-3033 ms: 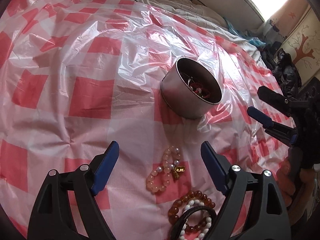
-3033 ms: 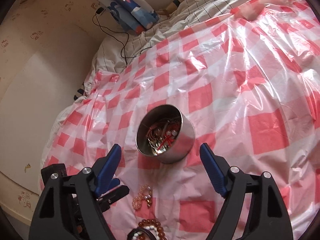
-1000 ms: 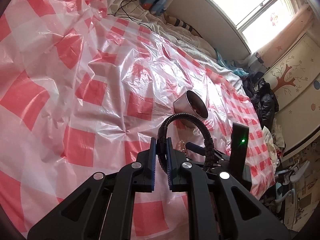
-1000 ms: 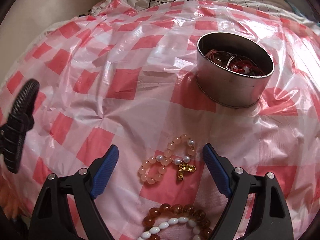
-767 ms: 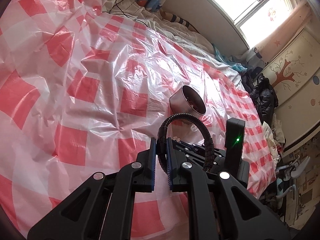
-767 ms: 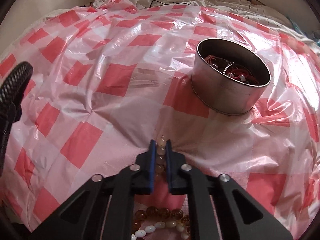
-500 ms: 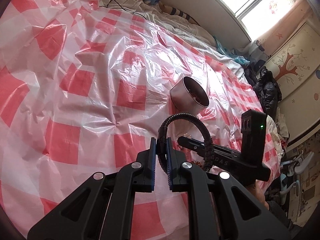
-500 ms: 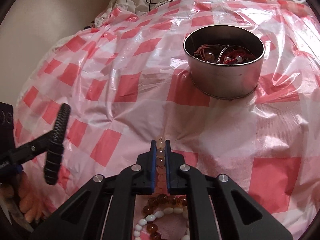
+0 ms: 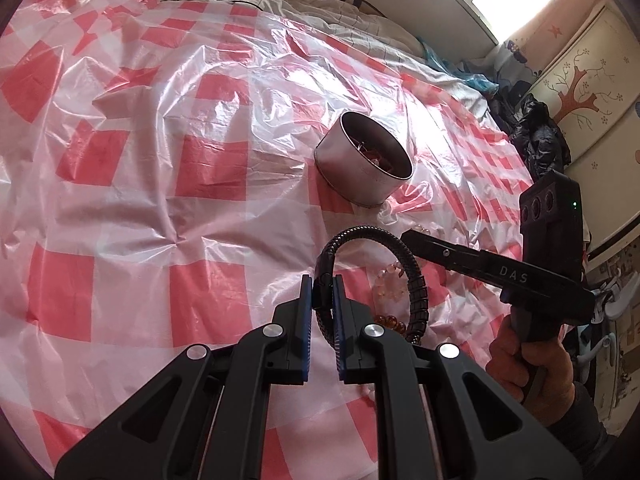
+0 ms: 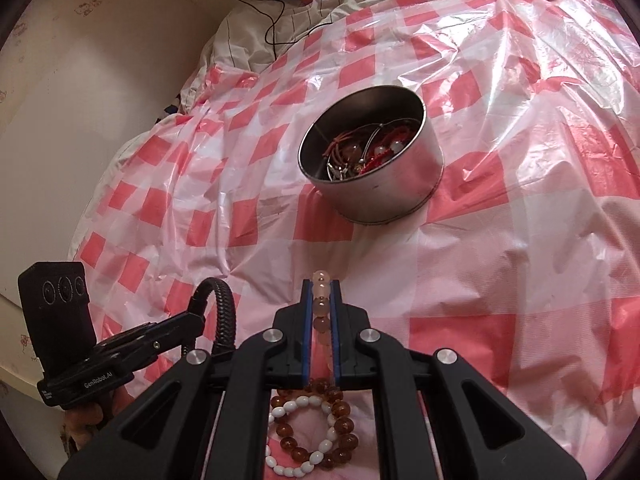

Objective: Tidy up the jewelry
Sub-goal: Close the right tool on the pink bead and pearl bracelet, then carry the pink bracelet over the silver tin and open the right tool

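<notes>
Jaws of both grippers are clamped: left gripper [image 9: 321, 286] on the black braided bracelet [image 9: 414, 276], right gripper [image 10: 321, 294] on the pink bead bracelet [image 10: 321, 304]; round beads could roll free short of the metal tin [image 10: 400, 196].

Black braided bracelet [image 9: 416, 280]: we see a stiff dark woven hoop standing upright, one end pinched between our left gripper's [image 9: 321, 292] blue pads; lifted clear of the cloth
Pink bead bracelet [image 10: 322, 304]: pale peach beads in a line, clamped between our right gripper's [image 10: 321, 296] pads; the top bead pokes out past the tips
Amber bracelet [image 10: 340, 424]: brown glossy beads in a loop, lying flat at 6 o'clock of the pink strand
White bead bracelet [image 10: 296, 404]: oval white beads in a loop, overlapping the amber one
Metal tin [image 10: 400, 192]: round, open, upright; at 12 o'clock of the bracelets, well apart; we see red cords, beads and wire tangled inside
</notes>
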Motion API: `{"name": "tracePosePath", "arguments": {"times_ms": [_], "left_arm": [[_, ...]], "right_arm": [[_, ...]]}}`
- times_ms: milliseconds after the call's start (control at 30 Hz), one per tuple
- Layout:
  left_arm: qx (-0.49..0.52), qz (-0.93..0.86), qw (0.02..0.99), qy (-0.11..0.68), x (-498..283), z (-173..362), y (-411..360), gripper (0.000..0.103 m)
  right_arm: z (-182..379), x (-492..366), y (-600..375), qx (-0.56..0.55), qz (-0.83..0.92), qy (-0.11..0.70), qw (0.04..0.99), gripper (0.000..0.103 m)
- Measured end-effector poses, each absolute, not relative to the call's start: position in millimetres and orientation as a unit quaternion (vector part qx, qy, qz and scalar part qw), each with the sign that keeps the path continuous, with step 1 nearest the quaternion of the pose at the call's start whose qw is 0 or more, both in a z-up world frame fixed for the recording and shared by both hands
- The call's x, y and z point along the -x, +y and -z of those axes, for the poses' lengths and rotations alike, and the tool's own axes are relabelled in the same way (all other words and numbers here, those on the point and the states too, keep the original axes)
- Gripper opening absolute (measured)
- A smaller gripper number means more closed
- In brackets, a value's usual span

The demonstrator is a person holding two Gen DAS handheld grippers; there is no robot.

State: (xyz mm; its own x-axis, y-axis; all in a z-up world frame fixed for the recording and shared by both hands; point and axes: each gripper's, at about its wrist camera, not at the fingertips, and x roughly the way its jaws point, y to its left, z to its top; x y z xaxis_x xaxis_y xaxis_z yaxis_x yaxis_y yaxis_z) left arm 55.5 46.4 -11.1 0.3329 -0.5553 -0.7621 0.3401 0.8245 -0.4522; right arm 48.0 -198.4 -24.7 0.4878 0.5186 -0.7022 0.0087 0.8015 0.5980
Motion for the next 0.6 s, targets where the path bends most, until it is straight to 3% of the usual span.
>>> {"name": "tracePosePath", "arguments": {"times_ms": [600], "left_arm": [[0.084, 0.274, 0.810, 0.512, -80, 17, 19, 0.009]], "right_arm": [[31, -66, -223, -0.307, -0.150, 0.478, 0.809, 0.009]]}}
